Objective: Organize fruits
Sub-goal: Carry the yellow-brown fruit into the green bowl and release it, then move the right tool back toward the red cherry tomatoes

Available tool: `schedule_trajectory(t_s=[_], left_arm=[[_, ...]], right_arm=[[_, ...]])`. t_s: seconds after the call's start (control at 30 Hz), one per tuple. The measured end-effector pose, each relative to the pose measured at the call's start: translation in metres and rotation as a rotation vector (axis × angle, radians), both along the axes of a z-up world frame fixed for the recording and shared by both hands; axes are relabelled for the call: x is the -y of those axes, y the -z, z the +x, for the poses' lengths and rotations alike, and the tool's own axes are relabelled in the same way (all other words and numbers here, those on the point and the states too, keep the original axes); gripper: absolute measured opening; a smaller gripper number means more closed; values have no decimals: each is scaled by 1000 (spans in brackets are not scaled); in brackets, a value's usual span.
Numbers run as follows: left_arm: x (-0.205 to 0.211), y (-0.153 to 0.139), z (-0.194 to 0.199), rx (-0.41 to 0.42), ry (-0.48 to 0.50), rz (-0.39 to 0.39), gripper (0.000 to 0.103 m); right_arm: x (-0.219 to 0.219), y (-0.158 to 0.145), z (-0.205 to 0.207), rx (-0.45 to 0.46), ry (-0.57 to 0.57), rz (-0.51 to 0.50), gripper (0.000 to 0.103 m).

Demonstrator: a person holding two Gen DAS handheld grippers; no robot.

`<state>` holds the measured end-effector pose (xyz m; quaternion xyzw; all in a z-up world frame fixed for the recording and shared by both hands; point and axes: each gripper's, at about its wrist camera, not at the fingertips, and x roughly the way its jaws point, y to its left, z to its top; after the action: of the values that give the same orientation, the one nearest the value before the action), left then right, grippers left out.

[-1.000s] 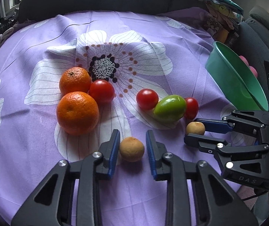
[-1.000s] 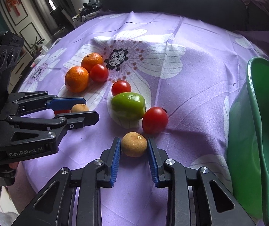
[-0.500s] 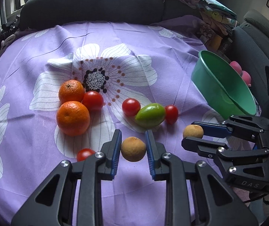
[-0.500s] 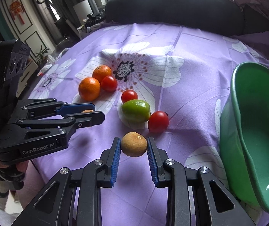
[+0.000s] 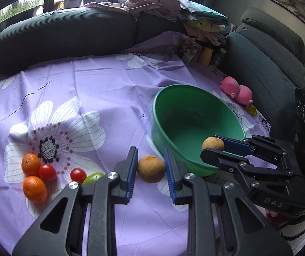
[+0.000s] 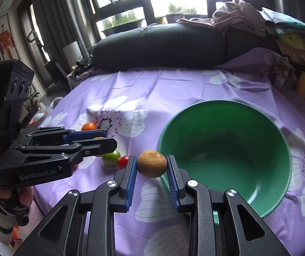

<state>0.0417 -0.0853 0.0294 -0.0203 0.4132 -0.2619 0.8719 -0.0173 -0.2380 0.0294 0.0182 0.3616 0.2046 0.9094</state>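
The left gripper [image 5: 150,170] pinched a small brown fruit [image 5: 151,168] between its blue pads, held above the purple flowered cloth [image 5: 101,89] just beside the green bowl [image 5: 173,106]. The right gripper [image 6: 151,167] pinched a second brown fruit [image 6: 151,163] at the bowl's near rim, at about nine o'clock of it. From the bowl, the remaining fruit lay toward eight o'clock: two oranges [image 5: 32,177], two red tomatoes [image 5: 47,172] and a green fruit [image 5: 92,177] half hidden behind the left gripper's finger. A pink toy [image 5: 236,89] sat beyond the bowl at two o'clock. In the right wrist view the left gripper's fingers covered nearly all of its fruit.
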Motion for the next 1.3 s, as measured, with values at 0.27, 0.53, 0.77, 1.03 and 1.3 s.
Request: schedule_trajectory(t_s=[0.27,0.53,0.77,1.03,1.3], left_arm=[[54,6,25,-11,94,15,25],[65,17,31,-20,86,75,65],[43,0,19,21,16,68,83],[-2,3,-7,21,-100,114,88],[-56,16,-37,-30,-218,123,90]], right_arm=[[44,9,9,-13,131,13,30],[58,18,9,-41,185,-23,30],[55,8,-3,-2,211,-75,30],[37,-11,-26,80,185,-133,31],[11,-19,-41,100,93,-122,33]])
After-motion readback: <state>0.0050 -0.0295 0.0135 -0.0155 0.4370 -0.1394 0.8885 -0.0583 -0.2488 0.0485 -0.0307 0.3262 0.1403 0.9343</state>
